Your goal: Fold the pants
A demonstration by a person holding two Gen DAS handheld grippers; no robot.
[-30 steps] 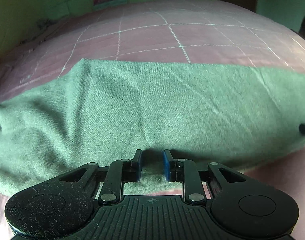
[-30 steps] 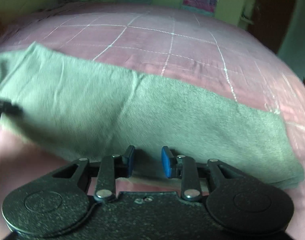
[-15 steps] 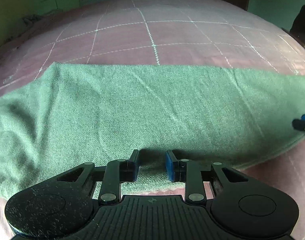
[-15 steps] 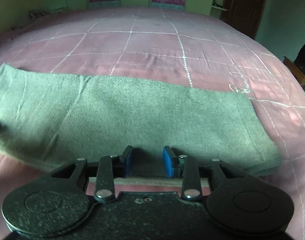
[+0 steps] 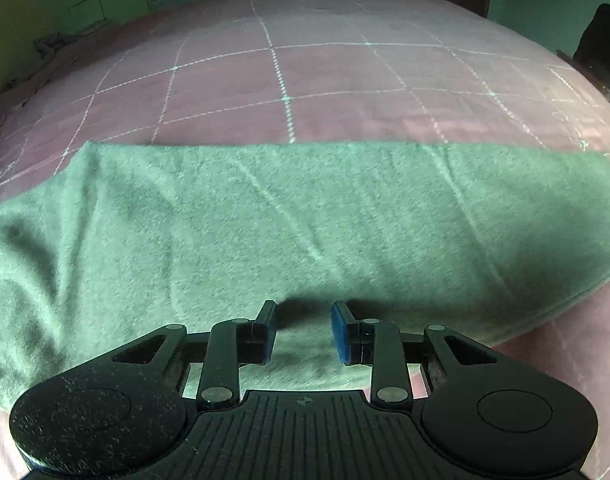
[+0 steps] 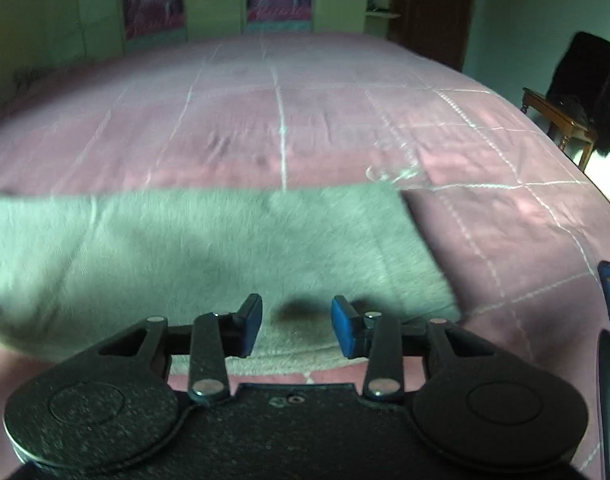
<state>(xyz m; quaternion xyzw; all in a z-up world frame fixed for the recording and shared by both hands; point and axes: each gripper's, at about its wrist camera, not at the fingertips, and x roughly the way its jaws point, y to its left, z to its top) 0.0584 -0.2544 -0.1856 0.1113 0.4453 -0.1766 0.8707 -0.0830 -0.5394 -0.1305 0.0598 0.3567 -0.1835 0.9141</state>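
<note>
Compared with half a second ago, both grippers have backed up and away from the pants (image 5: 305, 220), so more of the pink bedspread (image 5: 325, 80) shows at 12 o'clock, and the right wrist view is blurred. The left gripper (image 5: 303, 330) has its fingers spread wide with nothing between them, poised over the near edge of the green cloth at 6 o'clock; the right gripper (image 6: 297, 328) is likewise spread wide and empty over the near edge. The pants (image 6: 225, 248) lie flat as a long folded band across the bedspread (image 6: 285, 120), their right end at about 3 o'clock in the right view.
</note>
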